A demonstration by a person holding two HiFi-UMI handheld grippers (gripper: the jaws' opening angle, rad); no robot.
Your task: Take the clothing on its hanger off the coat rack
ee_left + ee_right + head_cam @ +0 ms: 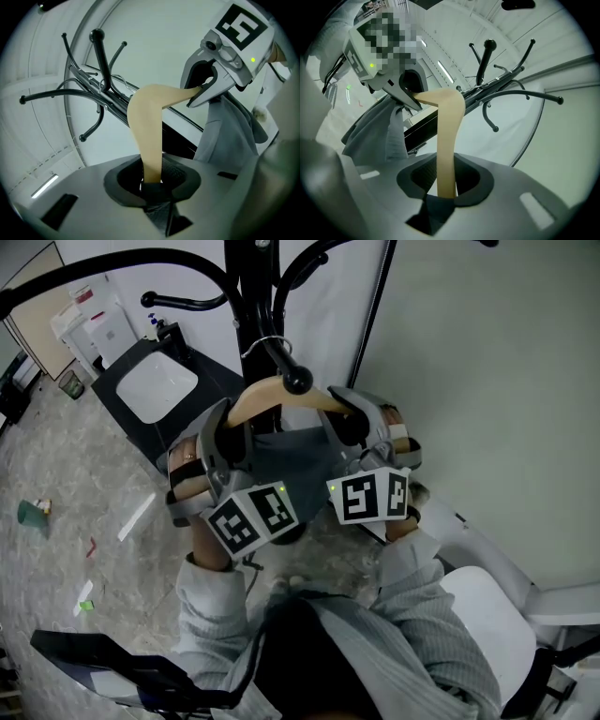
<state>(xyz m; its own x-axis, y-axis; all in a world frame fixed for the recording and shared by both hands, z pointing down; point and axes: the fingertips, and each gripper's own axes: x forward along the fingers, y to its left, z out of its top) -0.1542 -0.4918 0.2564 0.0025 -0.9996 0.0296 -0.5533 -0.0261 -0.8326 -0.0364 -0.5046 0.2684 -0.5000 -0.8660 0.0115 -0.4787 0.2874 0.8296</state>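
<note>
Now; left gripper [152,180] clamps one hanger [147,122] arm; right gripper [446,187] clamps the other

Looks like a bare lab or test room: plain white walls [469,352], a speckled stone floor [66,456] littered with scraps [33,512], a black worktop [114,407] bearing a white tray [155,387], a coat rack [248,296], and ceiling strip lights [443,70].
</note>
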